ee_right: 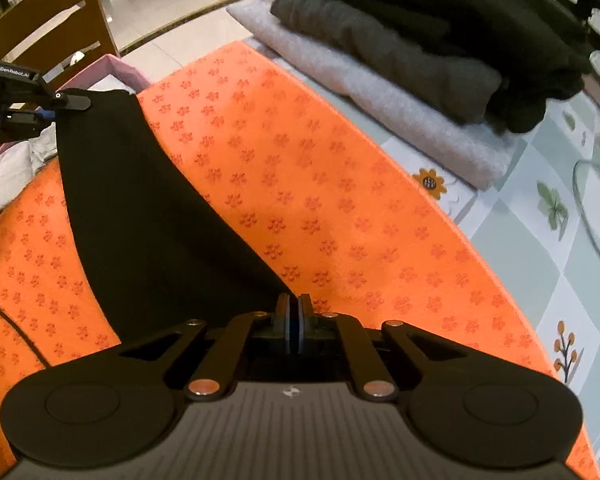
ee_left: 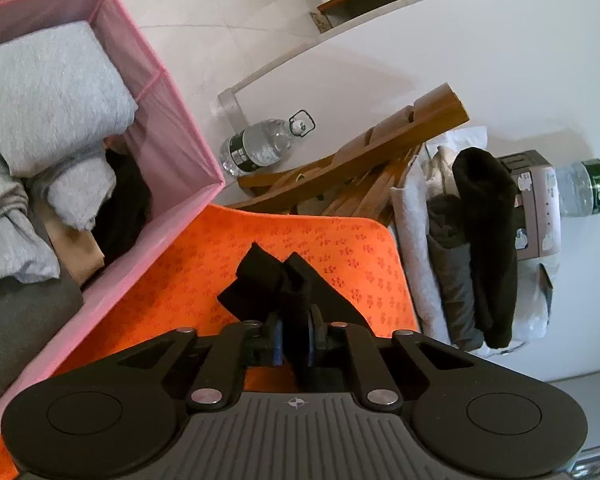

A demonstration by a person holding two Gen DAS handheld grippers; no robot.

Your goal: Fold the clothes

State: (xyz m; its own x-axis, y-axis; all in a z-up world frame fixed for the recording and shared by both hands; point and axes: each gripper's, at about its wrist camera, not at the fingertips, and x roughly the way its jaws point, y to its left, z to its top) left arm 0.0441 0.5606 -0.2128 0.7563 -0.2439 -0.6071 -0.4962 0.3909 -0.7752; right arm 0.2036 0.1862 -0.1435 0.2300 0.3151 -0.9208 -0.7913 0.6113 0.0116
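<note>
A black garment (ee_right: 140, 220) stretches taut over the orange mat (ee_right: 340, 200) between my two grippers. My right gripper (ee_right: 294, 312) is shut on its near corner, low over the mat. At the far left my left gripper (ee_right: 74, 101) holds the opposite end, above the pink box's edge. In the left wrist view the left gripper (ee_left: 294, 336) is shut on a bunched fold of the black garment (ee_left: 276, 280), which sticks out past the blue pads above the orange mat (ee_left: 340, 248).
A pink fabric box (ee_left: 172, 120) with folded grey clothes stands left of the mat. A stack of folded clothes (ee_right: 400, 52) lies along the mat's far side. A wooden chair (ee_left: 360, 152), a water bottle (ee_left: 260, 144) and a glass plate (ee_right: 596, 216) are nearby.
</note>
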